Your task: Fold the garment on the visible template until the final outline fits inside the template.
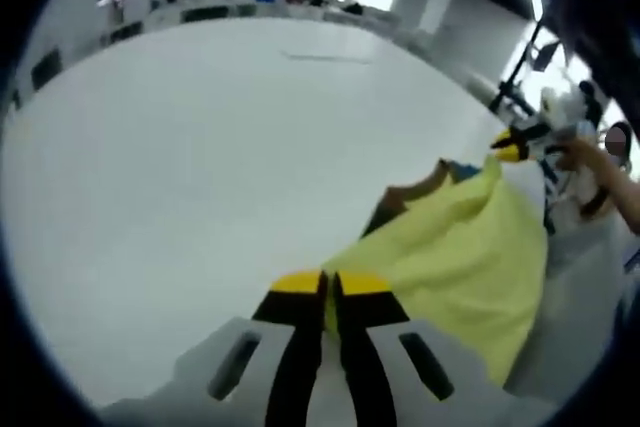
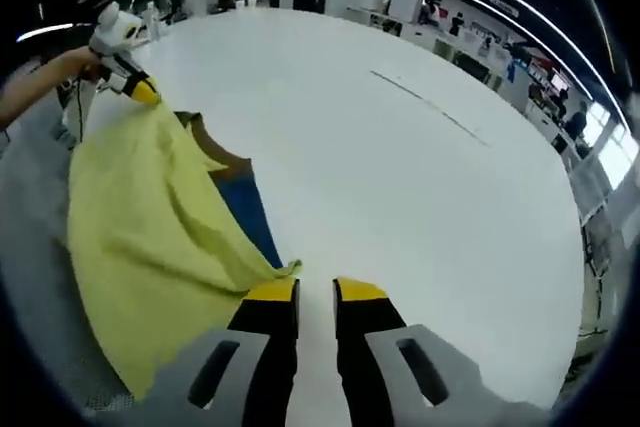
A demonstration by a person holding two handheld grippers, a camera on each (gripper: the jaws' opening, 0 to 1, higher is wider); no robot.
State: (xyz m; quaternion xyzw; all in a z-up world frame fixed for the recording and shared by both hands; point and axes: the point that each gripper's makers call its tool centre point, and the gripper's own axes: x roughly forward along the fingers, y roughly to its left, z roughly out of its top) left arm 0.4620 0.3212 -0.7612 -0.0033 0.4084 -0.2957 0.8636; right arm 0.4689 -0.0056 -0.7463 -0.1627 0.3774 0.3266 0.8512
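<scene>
A yellow garment (image 1: pixel 460 257) lies spread over a blue and brown template (image 2: pixel 243 205) on the white table (image 1: pixel 200 167). My left gripper (image 1: pixel 331 283) is shut on one corner of the garment, with yellow cloth showing between its jaws. That same gripper (image 2: pixel 132 82) is at the top left of the right gripper view, held in a person's hand. My right gripper (image 2: pixel 316 291) stands a narrow gap apart, white table showing between the jaws. The garment's other corner (image 2: pixel 286 269) touches its left fingertip. From the left gripper view the right gripper (image 1: pixel 512 147) is at the cloth's far peak.
A grey strip (image 2: pixel 40 277) runs along the table's edge beside the garment. A person's arm (image 1: pixel 612 187) reaches in at the right. Desks and people stand far back across the room. A thin dark line (image 2: pixel 430 102) marks the table top.
</scene>
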